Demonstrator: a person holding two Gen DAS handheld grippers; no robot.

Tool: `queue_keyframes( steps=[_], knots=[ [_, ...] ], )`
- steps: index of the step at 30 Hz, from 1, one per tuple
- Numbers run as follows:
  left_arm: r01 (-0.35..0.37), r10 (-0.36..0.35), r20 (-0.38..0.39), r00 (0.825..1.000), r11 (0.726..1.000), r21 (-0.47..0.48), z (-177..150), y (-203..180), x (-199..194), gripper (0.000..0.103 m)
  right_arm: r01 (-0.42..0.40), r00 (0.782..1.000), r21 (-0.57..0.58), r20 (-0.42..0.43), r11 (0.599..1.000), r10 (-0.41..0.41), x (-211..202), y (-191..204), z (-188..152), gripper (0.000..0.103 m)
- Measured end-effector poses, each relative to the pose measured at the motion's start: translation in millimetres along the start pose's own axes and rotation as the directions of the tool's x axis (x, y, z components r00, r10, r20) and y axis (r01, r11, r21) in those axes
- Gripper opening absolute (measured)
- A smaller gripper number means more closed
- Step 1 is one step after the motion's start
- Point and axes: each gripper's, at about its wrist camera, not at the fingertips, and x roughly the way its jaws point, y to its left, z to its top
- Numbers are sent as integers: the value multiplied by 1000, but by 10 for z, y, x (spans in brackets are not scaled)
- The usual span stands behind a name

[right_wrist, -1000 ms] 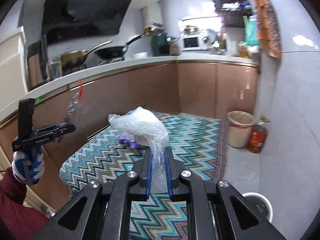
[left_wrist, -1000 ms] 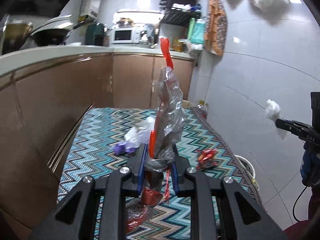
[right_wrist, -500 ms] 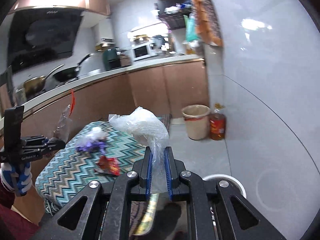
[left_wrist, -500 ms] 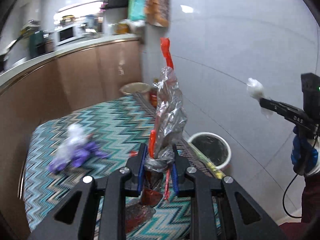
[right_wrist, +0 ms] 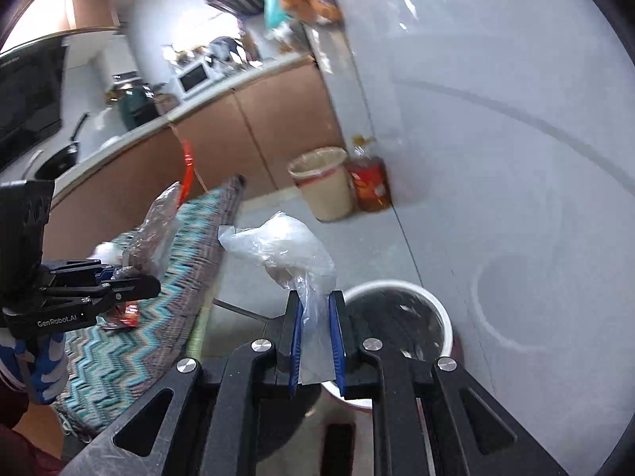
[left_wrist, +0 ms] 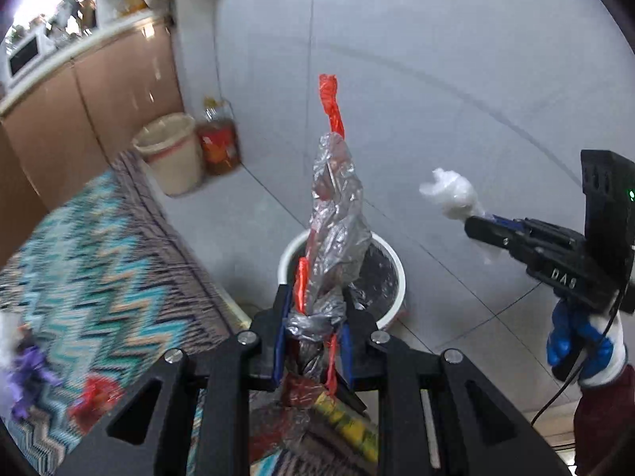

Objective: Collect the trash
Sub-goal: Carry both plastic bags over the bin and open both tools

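Clear wrapper with red strip point(left_wrist: 335, 238): I have it upright, clamped in my left gripper point(left_wrist: 313, 341).
White plastic bag point(right_wrist: 285, 246): pinched in my right gripper point(right_wrist: 315, 341).
White bin point(left_wrist: 391, 277): on the floor, just beyond both.
Zigzag rug point(left_wrist: 99, 246): left, with scraps on it.

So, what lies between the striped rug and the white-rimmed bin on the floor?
Only bare grey floor. In the right wrist view the rug ends at its edge, then plain floor runs to the bin.
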Motion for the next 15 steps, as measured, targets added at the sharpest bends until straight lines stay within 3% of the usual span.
queue_keyframes(
  steps=[5,15],
  knots=[
    [-7,10,-102,995,1000,30,192,-80,647,21,47,996,37,-75,998,-45,392,-256,-68,14],
    [-9,17,-204,979,999,41,347,-248,1512,22,107,979,71,-179,992,-93,955,-612,-124,14]
  ],
)
